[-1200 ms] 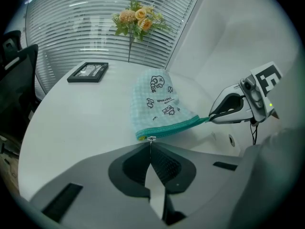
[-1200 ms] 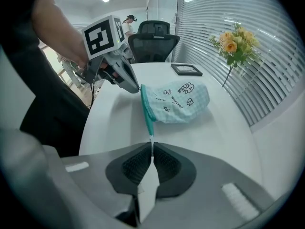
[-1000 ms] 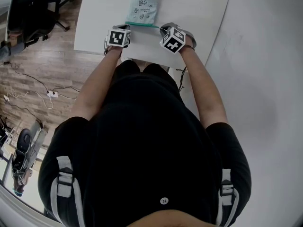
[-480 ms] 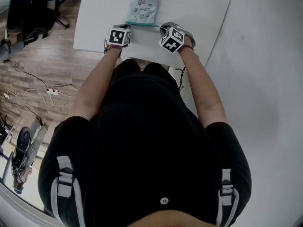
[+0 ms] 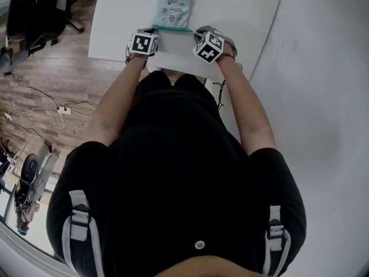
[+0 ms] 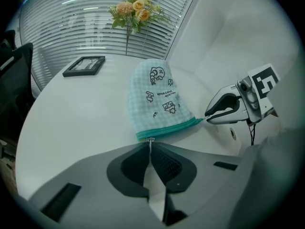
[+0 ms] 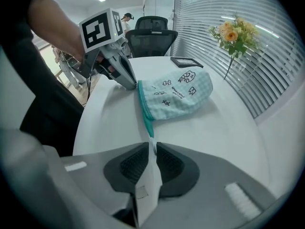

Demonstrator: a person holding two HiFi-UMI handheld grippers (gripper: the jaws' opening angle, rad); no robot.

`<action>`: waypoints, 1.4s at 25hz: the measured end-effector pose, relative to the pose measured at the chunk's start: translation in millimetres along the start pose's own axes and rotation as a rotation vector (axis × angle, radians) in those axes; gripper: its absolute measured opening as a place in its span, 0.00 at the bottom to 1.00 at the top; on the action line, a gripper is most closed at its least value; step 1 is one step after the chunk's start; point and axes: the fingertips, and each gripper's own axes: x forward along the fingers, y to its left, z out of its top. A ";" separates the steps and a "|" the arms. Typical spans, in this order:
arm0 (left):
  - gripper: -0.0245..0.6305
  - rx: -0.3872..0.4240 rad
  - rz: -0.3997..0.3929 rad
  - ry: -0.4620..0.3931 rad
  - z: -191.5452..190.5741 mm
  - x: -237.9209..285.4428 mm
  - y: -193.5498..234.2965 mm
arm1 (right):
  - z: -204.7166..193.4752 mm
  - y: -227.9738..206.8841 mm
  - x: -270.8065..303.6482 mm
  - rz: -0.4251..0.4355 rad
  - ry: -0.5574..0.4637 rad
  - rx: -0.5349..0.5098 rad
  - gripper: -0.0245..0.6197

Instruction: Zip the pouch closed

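Note:
A mint checked pouch (image 5: 173, 9) with cartoon prints lies flat on the white table (image 5: 242, 10), its teal zipper edge (image 6: 169, 129) towards me. My left gripper (image 5: 154, 30) is at the zipper's left end, shut on the small metal zipper pull (image 6: 150, 141). My right gripper (image 5: 195, 33) is at the zipper's right end. Its jaws are opening, and a thin gap shows on each side of the pouch's end tab (image 7: 150, 136) between them. The right gripper view shows the left gripper (image 7: 135, 86) at the far corner of the pouch (image 7: 176, 95).
A dark picture frame (image 6: 85, 65) lies behind the pouch, and flowers (image 6: 136, 7) stand by the window blinds. A black office chair (image 7: 152, 32) is beyond the table's far side. The table's near edge runs just under both grippers. Cables lie on the wood floor (image 5: 52, 108).

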 end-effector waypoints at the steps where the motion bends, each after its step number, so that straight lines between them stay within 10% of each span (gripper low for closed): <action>1: 0.07 0.001 -0.002 0.000 0.0 -0.5 -0.3 | -0.4 0.4 -0.5 0.001 -0.001 0.002 0.13; 20: 0.16 0.045 -0.105 -0.206 10.9 -80.4 -16.5 | 17.1 10.3 -62.0 -0.099 -0.146 0.096 0.16; 35: 0.16 0.264 -0.215 -0.653 99.9 -219.1 -83.7 | 109.5 7.8 -199.2 -0.163 -0.680 0.345 0.16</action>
